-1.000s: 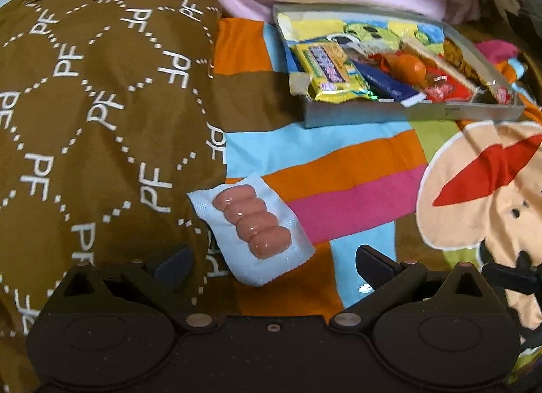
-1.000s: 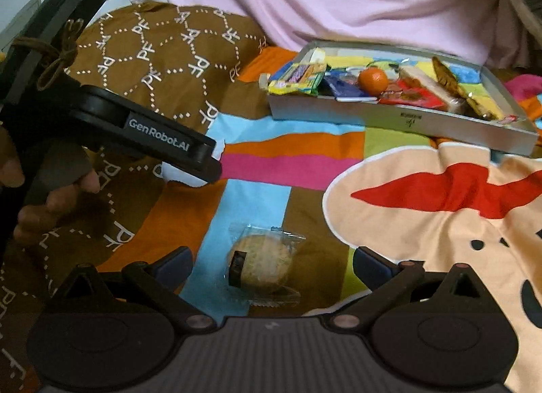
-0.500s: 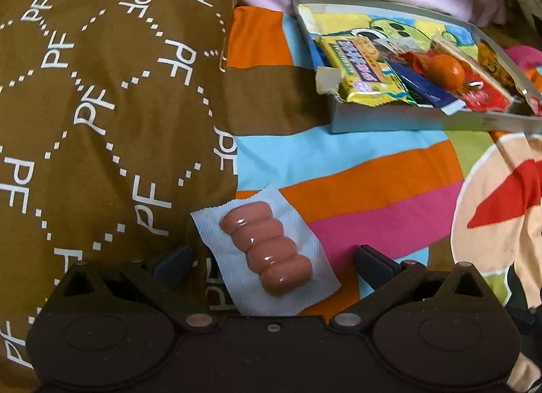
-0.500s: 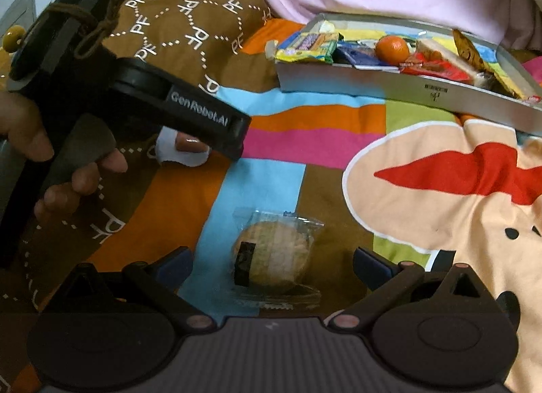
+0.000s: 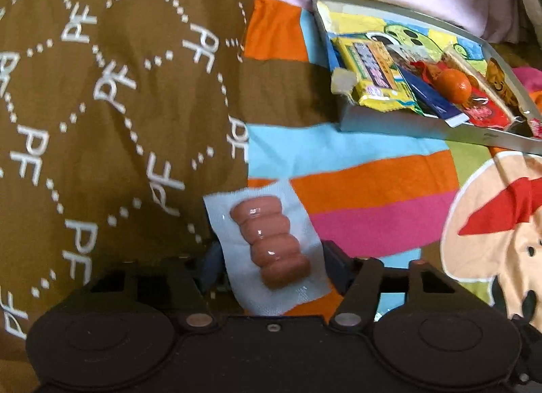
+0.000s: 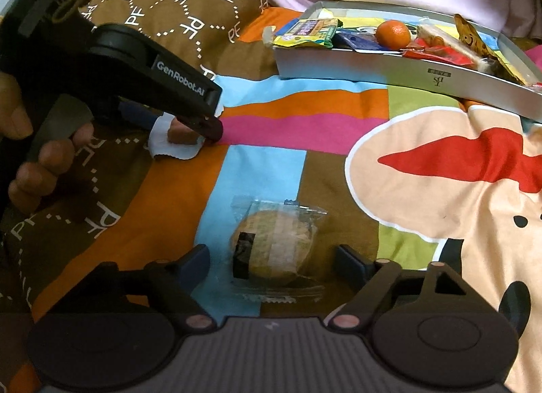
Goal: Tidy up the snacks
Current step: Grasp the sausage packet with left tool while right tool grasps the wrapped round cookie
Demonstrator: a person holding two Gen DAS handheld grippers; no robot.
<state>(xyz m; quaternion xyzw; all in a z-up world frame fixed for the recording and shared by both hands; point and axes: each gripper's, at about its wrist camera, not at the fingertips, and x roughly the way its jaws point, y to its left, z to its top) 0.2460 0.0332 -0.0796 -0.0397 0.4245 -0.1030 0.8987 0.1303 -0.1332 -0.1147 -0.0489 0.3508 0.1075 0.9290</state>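
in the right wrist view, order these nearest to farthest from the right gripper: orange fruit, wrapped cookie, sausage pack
1. wrapped cookie: lies between the fingers of the right gripper, whose jaws are closing, on the blanket.
2. sausage pack: farther back on the left, between the left gripper's fingers.
3. orange fruit: farthest, in the tray at the back right.

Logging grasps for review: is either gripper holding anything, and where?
Nothing firmly held yet. Left gripper is closing around the sausage pack; right gripper around the wrapped pastry.
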